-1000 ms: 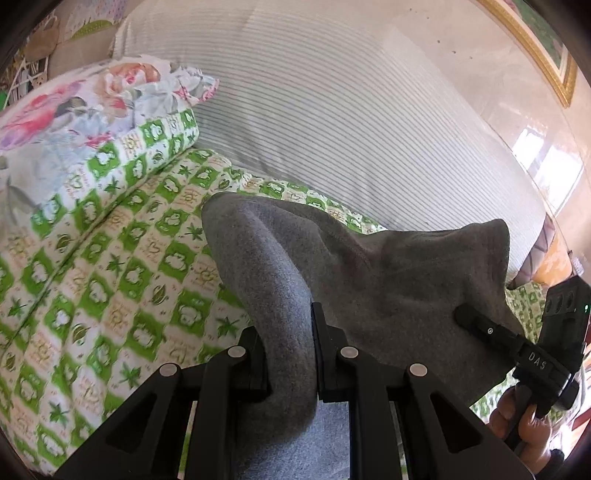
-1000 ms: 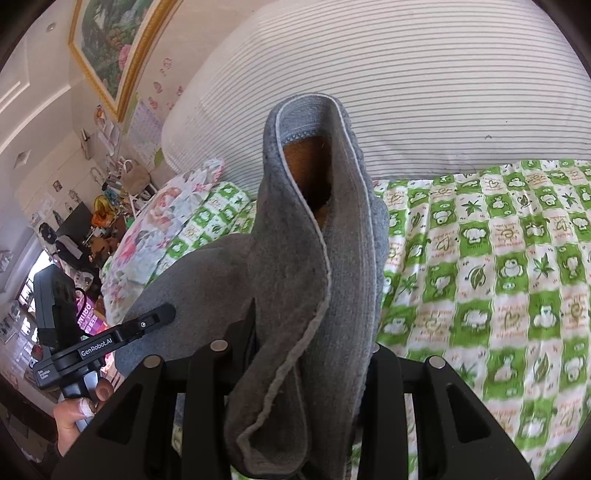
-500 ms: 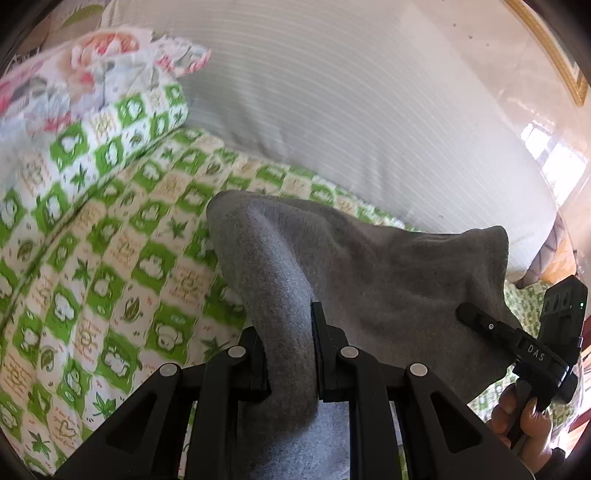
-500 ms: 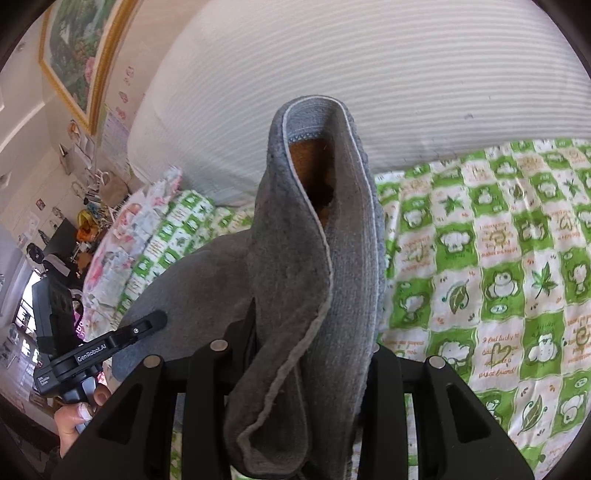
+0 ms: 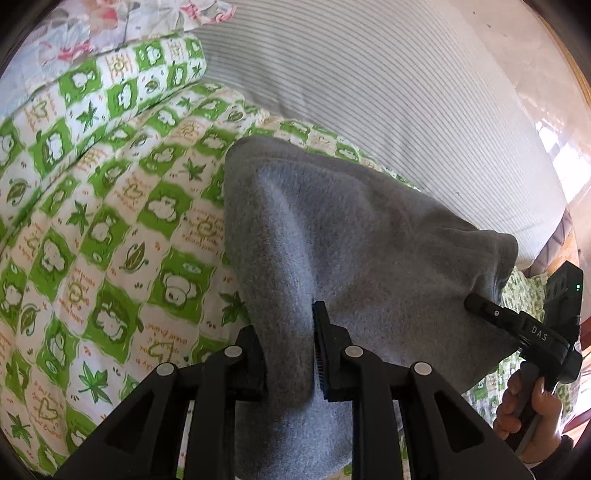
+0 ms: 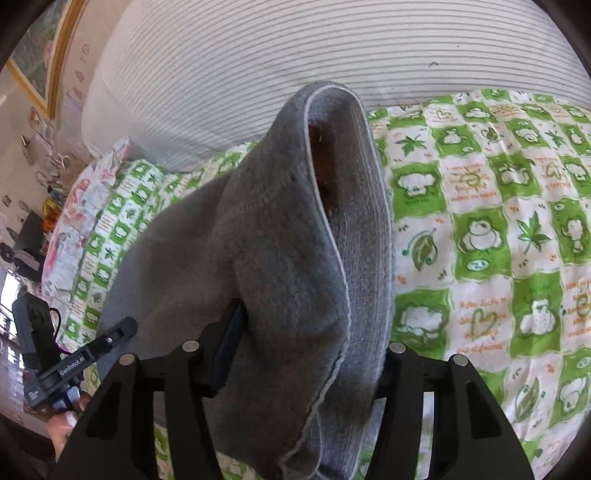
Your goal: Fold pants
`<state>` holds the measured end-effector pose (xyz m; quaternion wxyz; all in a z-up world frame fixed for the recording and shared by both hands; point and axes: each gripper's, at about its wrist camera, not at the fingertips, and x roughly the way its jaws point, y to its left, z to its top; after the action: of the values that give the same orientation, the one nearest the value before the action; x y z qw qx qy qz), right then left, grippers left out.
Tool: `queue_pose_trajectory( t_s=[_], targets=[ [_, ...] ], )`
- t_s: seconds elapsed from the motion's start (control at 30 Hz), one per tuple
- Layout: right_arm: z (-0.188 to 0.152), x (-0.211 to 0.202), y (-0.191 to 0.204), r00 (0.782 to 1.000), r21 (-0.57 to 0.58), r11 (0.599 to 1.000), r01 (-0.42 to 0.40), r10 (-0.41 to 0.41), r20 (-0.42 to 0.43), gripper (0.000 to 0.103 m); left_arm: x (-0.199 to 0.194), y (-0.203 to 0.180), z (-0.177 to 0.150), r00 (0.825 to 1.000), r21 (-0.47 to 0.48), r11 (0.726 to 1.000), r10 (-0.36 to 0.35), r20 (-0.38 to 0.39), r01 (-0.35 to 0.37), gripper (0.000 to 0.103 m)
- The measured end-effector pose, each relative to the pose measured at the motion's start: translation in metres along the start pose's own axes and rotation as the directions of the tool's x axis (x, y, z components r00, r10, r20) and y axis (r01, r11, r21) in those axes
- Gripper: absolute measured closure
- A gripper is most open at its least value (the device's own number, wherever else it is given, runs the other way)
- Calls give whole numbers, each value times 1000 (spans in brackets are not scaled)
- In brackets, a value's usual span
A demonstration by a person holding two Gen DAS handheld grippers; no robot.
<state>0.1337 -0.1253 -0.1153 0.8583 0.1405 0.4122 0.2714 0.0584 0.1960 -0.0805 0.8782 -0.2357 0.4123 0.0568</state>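
Note:
Grey fleece pants (image 5: pixel 354 236) hang stretched between my two grippers above a bed. My left gripper (image 5: pixel 288 354) is shut on one bunched corner of the pants. My right gripper (image 6: pixel 295 354) is shut on the other corner, where the ribbed waistband (image 6: pixel 354 206) stands up in a loop with an orange lining showing inside. The right gripper also shows in the left wrist view (image 5: pixel 517 325), clamped on the far corner. The left gripper shows in the right wrist view (image 6: pixel 85 358). The lower part of the pants is hidden below the fingers.
A green and white checked bedsheet (image 5: pixel 103 229) lies under the pants. A large striped white pillow (image 5: pixel 369 85) stands behind. A floral pillow (image 5: pixel 92 29) lies at the far left. A wall with a framed picture (image 6: pixel 29 48) is behind the bed.
Both grippers have moved forward and down toward the bed with the pants still held. The sheet looks closer and the wall and picture have slid out of view.

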Motion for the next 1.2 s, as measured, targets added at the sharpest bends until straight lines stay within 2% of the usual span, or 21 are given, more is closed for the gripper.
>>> queue_pose_trajectory(
  t_s=[0.17, 0.23, 0.3, 0.37, 0.43, 0.53, 0.6, 0.63, 0.73, 0.8, 0.87, 0.97, 1.07, 1.1, 1.13, 1.2],
  targets=[
    [-4, -21, -5, 998, -12, 999, 43, -43, 41, 45, -17, 3, -7, 1000, -29, 1000, -5, 25, 6, 79],
    [-4, -33, -7, 996, -7, 999, 46, -45, 81, 45, -28, 2, -12, 999, -30, 1000, 9, 51, -7, 79],
    [-4, -52, -7, 987, -4, 999, 45, -44, 156, 45, -39, 4, -18, 997, -45, 999, 3, 72, 0, 81],
    [-5, -65, 0, 975, -23, 999, 24, -18, 222, 45, -50, 5, -22, 995, -59, 998, -5, 97, 11, 81],
    [-5, -73, 11, 965, -70, 997, -23, 41, 260, 48, -57, 4, -25, 994, -62, 998, -17, 110, 24, 81],
    [-5, -68, 24, 968, -116, 989, -87, 111, 223, 58, -50, -2, -28, 996, -29, 1000, 4, 94, -1, 81],
    [-4, -53, 29, 983, -124, 991, -46, 67, 173, 66, -38, -1, -31, 999, -23, 1000, 10, 49, -9, 81],
    [-4, -43, 26, 989, -117, 993, -20, 37, 145, 67, -29, 0, -31, 999, -23, 999, 28, 24, -28, 81],
    [-5, -20, 7, 996, -52, 998, 32, -28, 79, 77, -12, 7, -34, 999, -28, 998, 47, -12, -47, 77],
    [-7, -13, -2, 997, -23, 999, 29, -27, 66, 89, -10, 10, -33, 999, -36, 998, 47, -18, -47, 76],
    [-6, -17, -4, 998, -5, 1000, 3, -2, 69, 90, -15, 9, -30, 999, -38, 998, 49, -19, -50, 75],
    [-8, -33, -4, 996, 9, 1000, -15, 14, 85, 86, -27, 7, -27, 998, -36, 997, 62, -5, -62, 72],
    [-12, -51, 1, 994, 2, 999, -35, 35, 107, 85, -39, 2, -28, 997, -27, 997, 72, 8, -72, 62],
    [-14, -55, 3, 994, -2, 999, -34, 34, 106, 80, -42, -1, -29, 997, -20, 997, 79, 12, -79, 58],
    [-16, -57, 6, 995, -9, 1000, -19, 20, 100, 74, -47, -6, -30, 996, -5, 996, 88, 20, -88, 56],
    [-22, -64, 12, 995, -30, 999, 15, -12, 97, 38, -50, -13, -31, 995, 16, 995, 97, 29, -98, 51]
  ],
)
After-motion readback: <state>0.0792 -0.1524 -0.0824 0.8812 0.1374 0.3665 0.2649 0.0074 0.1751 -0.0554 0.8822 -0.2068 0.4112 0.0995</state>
